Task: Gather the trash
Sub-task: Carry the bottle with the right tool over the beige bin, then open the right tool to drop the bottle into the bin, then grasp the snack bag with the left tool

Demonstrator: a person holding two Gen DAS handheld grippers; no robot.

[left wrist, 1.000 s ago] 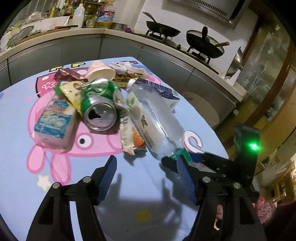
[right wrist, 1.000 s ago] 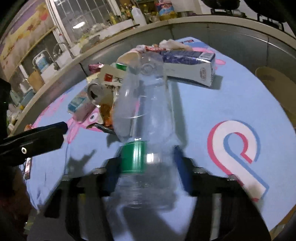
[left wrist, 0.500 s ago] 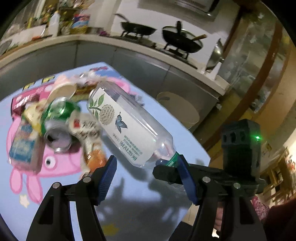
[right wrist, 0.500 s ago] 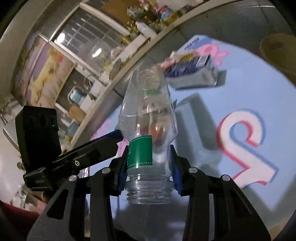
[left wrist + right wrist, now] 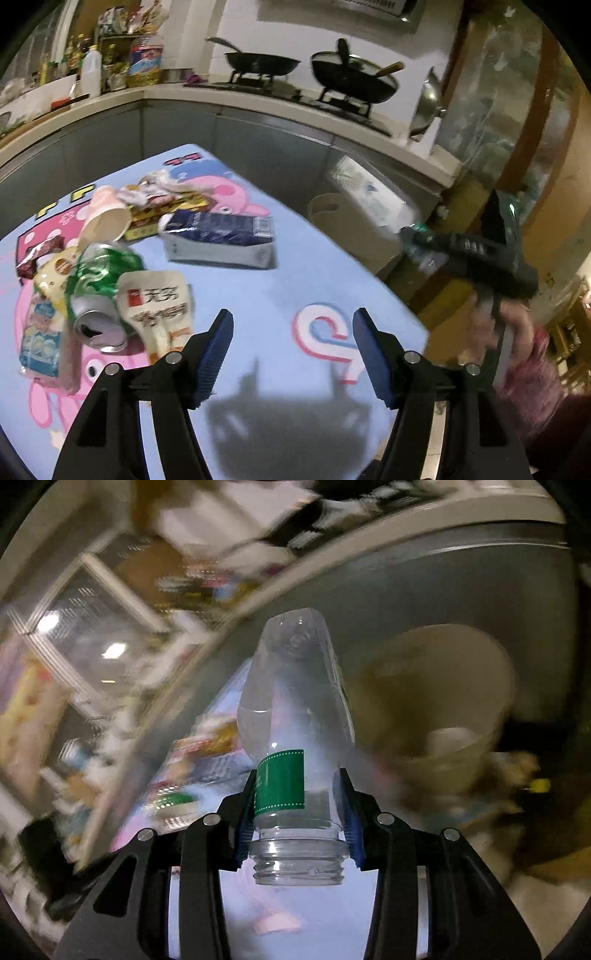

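My right gripper (image 5: 297, 805) is shut on the neck of a clear empty plastic bottle (image 5: 293, 701) with a green neck band. It holds the bottle in the air off the table's right edge, over a beige trash bin (image 5: 443, 716). In the left wrist view the bottle (image 5: 373, 195) is blurred above the bin (image 5: 332, 218), with the right gripper (image 5: 417, 236) behind it. My left gripper (image 5: 291, 343) is open and empty above the blue cartoon tablecloth (image 5: 258, 295). Trash lies at the left: a crushed green can (image 5: 99, 291), a white snack pouch (image 5: 159, 306), a blue carton (image 5: 218, 236), a paper cup (image 5: 105, 221).
Grey kitchen cabinets and a counter with two black woks (image 5: 354, 77) run behind the table. More wrappers (image 5: 40, 332) lie at the table's left edge. The bin stands on the floor between table and cabinets. The right wrist view is motion-blurred.
My right gripper has lifted the bottle off the trash pile and swung it right, past the table edge, over the bin. The left gripper has stayed open.
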